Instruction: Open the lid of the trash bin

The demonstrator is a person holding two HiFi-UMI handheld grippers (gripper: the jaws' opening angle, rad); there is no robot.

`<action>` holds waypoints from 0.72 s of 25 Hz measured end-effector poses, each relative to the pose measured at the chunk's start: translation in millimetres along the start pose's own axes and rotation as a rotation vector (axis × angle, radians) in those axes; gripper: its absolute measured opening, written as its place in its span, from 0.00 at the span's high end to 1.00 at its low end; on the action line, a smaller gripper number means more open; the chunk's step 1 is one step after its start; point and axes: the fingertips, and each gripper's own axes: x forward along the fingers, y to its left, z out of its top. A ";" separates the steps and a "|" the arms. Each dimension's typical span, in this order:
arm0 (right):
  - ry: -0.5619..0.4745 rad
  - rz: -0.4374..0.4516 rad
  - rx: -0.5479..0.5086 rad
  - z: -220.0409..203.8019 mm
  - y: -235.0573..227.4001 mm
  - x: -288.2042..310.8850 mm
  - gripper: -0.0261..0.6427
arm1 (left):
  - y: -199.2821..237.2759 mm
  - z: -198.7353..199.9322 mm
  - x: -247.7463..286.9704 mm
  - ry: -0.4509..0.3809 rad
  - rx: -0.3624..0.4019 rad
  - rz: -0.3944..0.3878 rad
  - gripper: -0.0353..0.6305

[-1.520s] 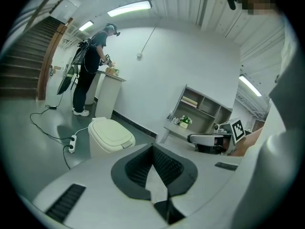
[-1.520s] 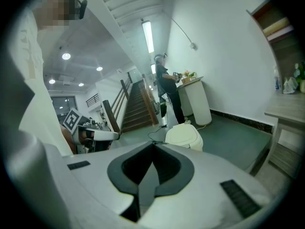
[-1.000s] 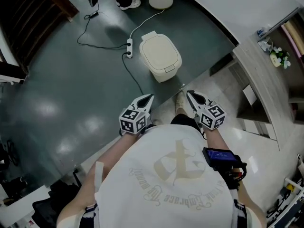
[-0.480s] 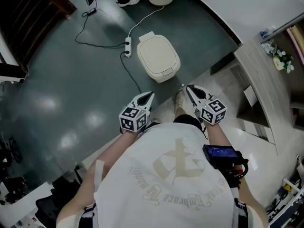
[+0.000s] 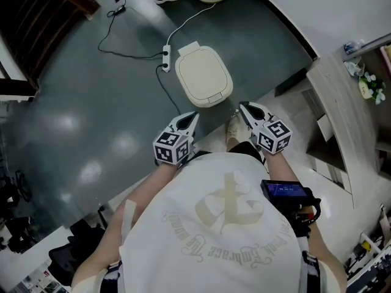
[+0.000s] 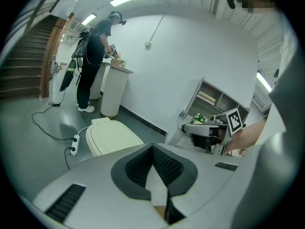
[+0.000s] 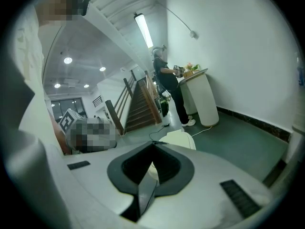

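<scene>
Both claws have crept up the frame toward the trash bin [image 5: 203,73] over the last second, so the gap between them and the bin is smaller in the head view. The bin, a cream box with rounded corners, stands on the dark green floor at upper centre of that view, and its lid [image 5: 201,71] lies flat and shut. A small tab on the lid's front edge faces the person.

The left claw [image 5: 192,116] sits just below and left of the bin. The right claw [image 5: 243,107] sits just below and right of it, near the person's shoe [image 5: 233,127]. Neither touches the bin. Each gripper view shows its jaws pressed together with nothing between them, and the bin beyond the tips.

A white power strip [image 5: 165,58] with its cable lies on the floor at the bin's upper left. Another person [image 6: 95,56] stands at a counter in the upper left of the left gripper view.

The step in hand looks like the approach; the lid is not yet reached. The next move probably calls for lowering one claw to the front tab, getting a tip under the edge, and lifting the lid back on its hinge.
</scene>
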 end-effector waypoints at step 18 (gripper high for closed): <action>0.087 0.127 -0.021 18.4 -59.2 49.1 0.95 | 9.8 0.8 70.3 0.054 -0.080 0.072 0.92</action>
